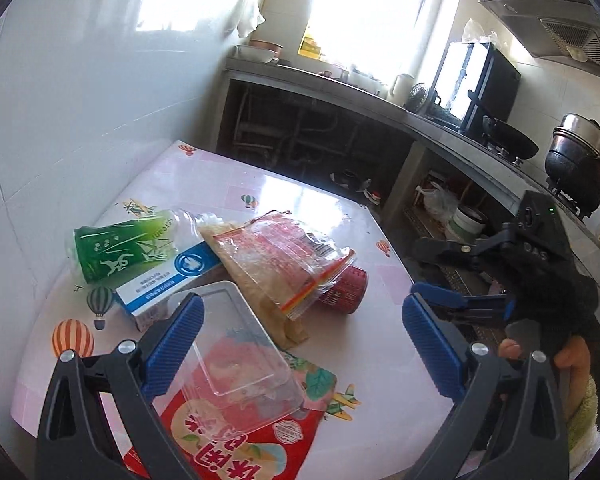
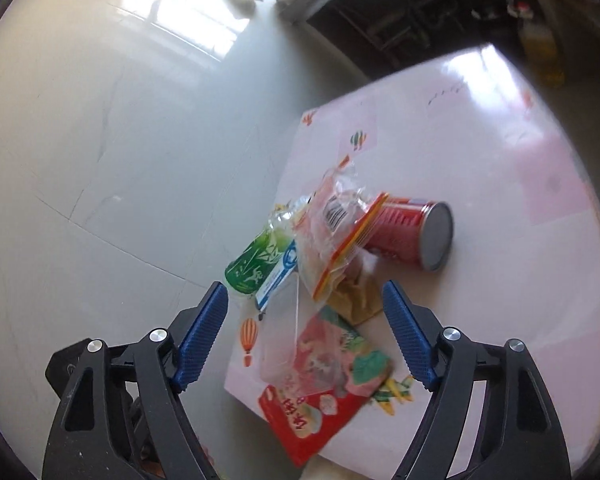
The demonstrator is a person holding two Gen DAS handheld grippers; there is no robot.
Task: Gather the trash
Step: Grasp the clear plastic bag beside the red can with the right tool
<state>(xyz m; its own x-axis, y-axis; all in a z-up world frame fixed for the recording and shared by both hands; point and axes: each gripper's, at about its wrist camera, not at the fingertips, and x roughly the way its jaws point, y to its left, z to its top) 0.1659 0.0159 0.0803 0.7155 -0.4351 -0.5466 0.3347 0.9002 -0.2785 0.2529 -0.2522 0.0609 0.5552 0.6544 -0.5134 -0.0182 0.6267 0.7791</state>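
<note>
The trash, none of it collected as far as I can see: a clear plastic tray (image 1: 236, 344) lies on a red snack bag (image 1: 236, 440) at the table's (image 1: 380, 332) near edge; behind these, a zip bag (image 1: 296, 256), a brown paper bag (image 1: 260, 304), a red can (image 2: 412, 232), a blue-white box (image 1: 168, 276) and a green bottle (image 1: 120, 252) crowd toward the wall-side edge. My left gripper (image 1: 304, 344) stands wide open, empty, over the tray; my right gripper (image 2: 304, 328) is likewise open, holding nothing. Overlapping pieces hinder single picks. No bin is visible; a counter (image 1: 440, 128) with pots stands beyond.
</note>
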